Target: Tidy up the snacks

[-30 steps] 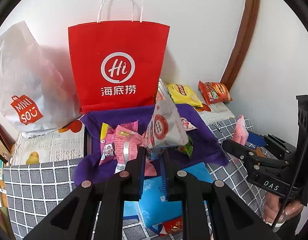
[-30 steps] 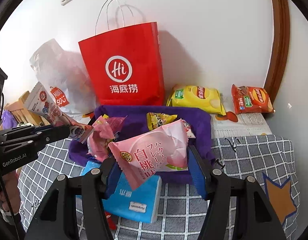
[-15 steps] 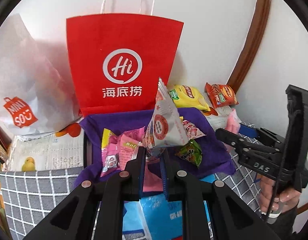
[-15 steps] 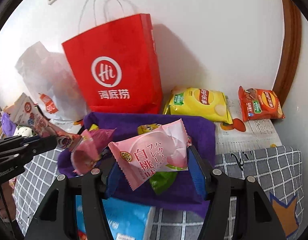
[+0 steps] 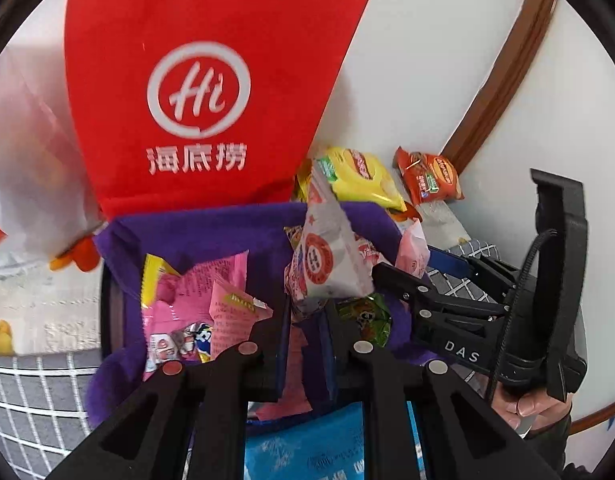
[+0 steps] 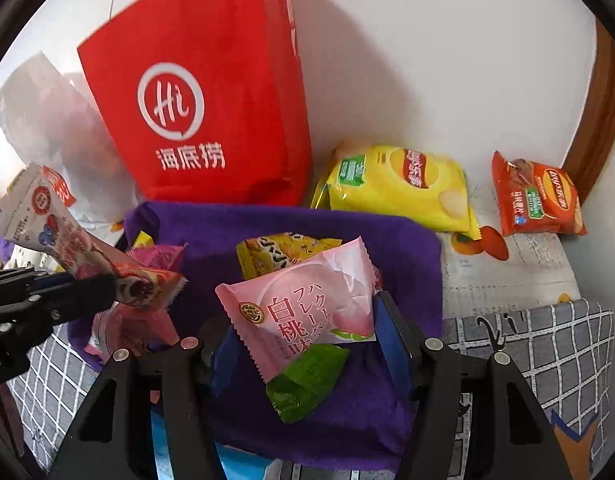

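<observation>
My left gripper (image 5: 306,312) is shut on a white snack packet with a red round logo (image 5: 327,264), held over the purple cloth-lined basket (image 5: 195,232). The packet also shows in the right wrist view (image 6: 59,232). My right gripper (image 6: 307,336) is shut on a pink peach-flavour packet (image 6: 303,312), held over the same basket (image 6: 407,248). Pink packets (image 5: 203,312), a green one (image 6: 307,380) and a yellow one (image 6: 283,252) lie in the basket.
A red Hi paper bag (image 6: 211,100) stands against the wall behind the basket. A yellow chip bag (image 6: 399,188) and an orange chip bag (image 6: 539,200) lie at the back right. A white Miniso bag (image 5: 23,152) sits left. A blue pack (image 5: 315,448) lies in front.
Both grippers moved forward toward the basket with their packets; the basket and red bag now loom larger. Both are now over the basket.
</observation>
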`<action>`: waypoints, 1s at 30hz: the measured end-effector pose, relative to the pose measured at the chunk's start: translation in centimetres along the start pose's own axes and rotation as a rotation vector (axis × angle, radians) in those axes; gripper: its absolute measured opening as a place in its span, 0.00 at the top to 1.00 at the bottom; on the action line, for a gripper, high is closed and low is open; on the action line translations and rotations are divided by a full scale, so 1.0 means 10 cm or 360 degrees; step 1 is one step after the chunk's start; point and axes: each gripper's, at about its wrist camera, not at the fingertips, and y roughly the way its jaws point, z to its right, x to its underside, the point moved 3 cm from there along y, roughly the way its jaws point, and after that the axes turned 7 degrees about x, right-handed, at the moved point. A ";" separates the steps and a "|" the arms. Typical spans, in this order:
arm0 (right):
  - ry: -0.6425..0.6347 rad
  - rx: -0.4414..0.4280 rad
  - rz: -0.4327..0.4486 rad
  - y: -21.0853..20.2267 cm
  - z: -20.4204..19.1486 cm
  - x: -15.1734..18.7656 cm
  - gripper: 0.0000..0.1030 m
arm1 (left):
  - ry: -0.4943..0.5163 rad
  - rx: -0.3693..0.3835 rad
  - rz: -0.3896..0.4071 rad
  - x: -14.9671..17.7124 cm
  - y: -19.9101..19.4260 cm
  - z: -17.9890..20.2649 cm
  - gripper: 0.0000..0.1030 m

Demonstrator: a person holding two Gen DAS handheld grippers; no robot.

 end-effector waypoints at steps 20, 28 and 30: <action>-0.0061 -0.0077 0.0051 -0.33 -0.10 0.17 0.34 | -0.0109 0.0088 -0.0047 0.05 0.14 -0.09 0.65; -0.0068 -0.0047 0.0106 -0.86 -0.06 0.55 0.34 | -0.0103 0.0019 0.0017 0.09 -0.28 0.09 0.54; -0.0063 -0.0048 0.0112 -0.96 -0.07 0.65 0.34 | -0.0082 -0.0002 0.0026 0.15 -0.41 0.15 0.53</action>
